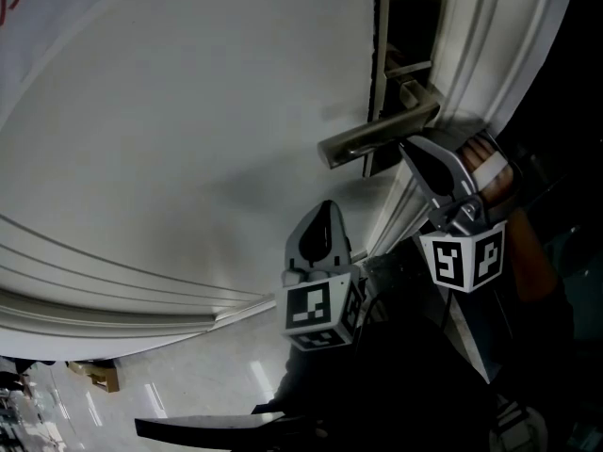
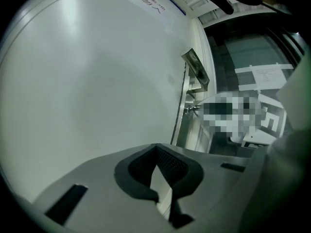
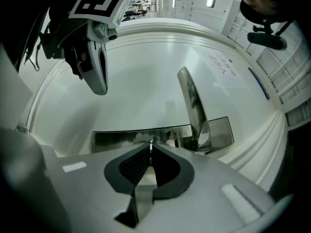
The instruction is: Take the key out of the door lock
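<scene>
Gripping the key (image 3: 150, 142) at the door lock is the right gripper (image 3: 150, 147); the left gripper (image 1: 326, 209) is empty.

Nearest, at 6 o'clock in the head view, the left gripper points up at the white door (image 1: 188, 111) with its jaws brought together at the tips and nothing between them. At 3 o'clock in that view, the right gripper has its jaws closed narrowly on the key, a thin metal piece pinched at their very tips. The key sits against the metal lock plate (image 3: 126, 137); how deep it is in the lock cannot be told. In the right gripper view, the lever handle (image 3: 193, 108) rises from the plate at 1 o'clock of the jaws. The left gripper hangs at 10 o'clock, well clear of the plate. The door fills the background.
</scene>
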The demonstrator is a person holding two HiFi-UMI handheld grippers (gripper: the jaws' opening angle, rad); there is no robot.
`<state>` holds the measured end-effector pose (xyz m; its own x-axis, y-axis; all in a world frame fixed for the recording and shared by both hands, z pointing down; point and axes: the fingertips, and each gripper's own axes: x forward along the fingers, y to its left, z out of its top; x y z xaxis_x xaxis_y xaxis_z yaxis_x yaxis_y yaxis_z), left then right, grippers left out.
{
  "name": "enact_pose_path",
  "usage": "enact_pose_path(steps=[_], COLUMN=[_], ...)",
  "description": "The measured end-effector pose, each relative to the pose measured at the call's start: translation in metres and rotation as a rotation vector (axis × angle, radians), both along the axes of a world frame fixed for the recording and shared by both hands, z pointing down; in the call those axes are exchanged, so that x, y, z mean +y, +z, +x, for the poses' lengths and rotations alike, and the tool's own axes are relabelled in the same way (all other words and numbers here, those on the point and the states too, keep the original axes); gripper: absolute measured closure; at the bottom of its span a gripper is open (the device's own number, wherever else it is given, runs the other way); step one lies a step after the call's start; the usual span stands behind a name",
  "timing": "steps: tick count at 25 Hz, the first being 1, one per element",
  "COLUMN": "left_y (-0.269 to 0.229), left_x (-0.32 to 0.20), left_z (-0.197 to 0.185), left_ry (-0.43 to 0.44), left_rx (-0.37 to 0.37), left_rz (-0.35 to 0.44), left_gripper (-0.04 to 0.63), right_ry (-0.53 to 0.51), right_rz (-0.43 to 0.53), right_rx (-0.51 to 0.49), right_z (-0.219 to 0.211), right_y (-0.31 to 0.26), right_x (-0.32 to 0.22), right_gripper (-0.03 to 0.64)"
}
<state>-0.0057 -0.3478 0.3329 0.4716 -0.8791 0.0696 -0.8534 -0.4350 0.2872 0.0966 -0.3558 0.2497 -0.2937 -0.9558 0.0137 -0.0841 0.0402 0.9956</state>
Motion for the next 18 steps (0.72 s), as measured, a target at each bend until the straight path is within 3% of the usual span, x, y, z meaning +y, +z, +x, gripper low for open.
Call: enact_pose_path(steps=[8, 18], left_y=[0.0006, 0.0020], left_x=[0.0019, 0.0032], left_z=[0.0027, 0.0089], left_ry=[0.007, 0.038], left_rx=[0.016, 0.012], left_rz=[-0.008, 0.004], left_gripper=[0.595, 0.595], right_ry=[0.005, 0.020], right_rz=[0.005, -0.016], right_rx=[0.060, 0.037], right_z=[-0.0001, -0.0009], right_y=[0.0003, -0.0022], right_x=[0.0008, 0.0032], right_gripper=[0.604, 0.604])
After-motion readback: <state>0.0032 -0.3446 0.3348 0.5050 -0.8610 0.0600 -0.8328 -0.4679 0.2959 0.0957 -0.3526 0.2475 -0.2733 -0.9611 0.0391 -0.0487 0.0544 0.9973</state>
